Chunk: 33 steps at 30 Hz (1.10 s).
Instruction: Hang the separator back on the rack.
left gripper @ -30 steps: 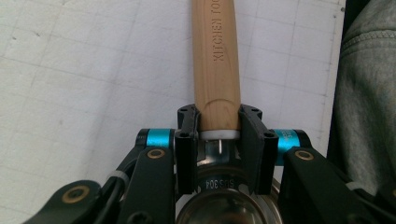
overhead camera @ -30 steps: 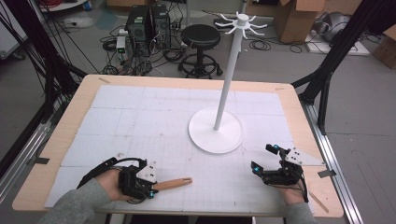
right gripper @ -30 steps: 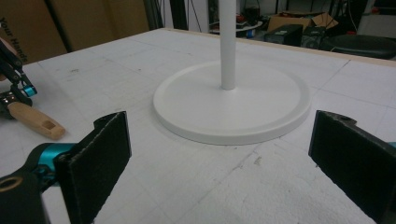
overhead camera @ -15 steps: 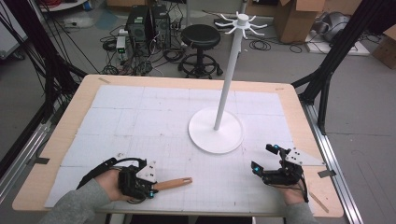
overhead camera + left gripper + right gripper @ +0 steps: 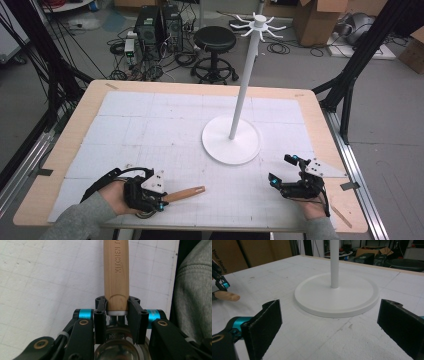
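Wooden handle [image 5: 116, 275] cut off by top edge; printed lettering incomplete; utensil's metal end hidden behind left tool [image 5: 116, 315].

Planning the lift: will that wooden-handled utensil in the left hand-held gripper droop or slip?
Likely rigid: the wooden handle looks solid and straight. Its smooth, rounded surface could twist between the pads. The left hand-held gripper grips near the metal end, so the handle may lever downward.
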### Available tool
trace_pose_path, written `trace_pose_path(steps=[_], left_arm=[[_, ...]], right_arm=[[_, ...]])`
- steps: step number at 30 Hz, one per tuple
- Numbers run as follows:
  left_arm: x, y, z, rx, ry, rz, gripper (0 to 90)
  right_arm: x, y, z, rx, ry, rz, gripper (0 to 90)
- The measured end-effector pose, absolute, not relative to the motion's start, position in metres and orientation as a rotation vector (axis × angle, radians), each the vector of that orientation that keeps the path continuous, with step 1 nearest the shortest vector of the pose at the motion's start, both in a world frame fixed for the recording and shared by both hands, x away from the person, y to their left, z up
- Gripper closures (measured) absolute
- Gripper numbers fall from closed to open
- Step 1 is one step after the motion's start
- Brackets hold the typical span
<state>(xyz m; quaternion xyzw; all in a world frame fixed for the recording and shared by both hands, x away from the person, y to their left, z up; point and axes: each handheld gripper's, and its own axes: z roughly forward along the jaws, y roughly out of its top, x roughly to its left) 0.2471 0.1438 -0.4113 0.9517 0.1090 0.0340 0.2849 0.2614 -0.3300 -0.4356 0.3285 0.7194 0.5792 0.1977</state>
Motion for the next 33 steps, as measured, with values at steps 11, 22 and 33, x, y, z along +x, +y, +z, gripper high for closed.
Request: trace_pose_path(steps=[11, 22, 33], left_arm=[[0.248, 0.15, -0.404, 2.484, 0.327, 0.1, 69.5], [0.25, 0.157, -0.395, 2.369, 0.36, 0.117, 69.4], [0.257, 0.163, -0.391, 2.253, 0.44, 0.137, 69.4]], right_arm=[[0.261, -0.33, -0.436, 0.926, 2.012, 1.622, 4.8], [0.261, -0.33, -0.435, 0.928, 2.008, 1.625, 4.8], [0.261, -0.33, -0.435, 0.92, 2.004, 1.628, 4.8]])
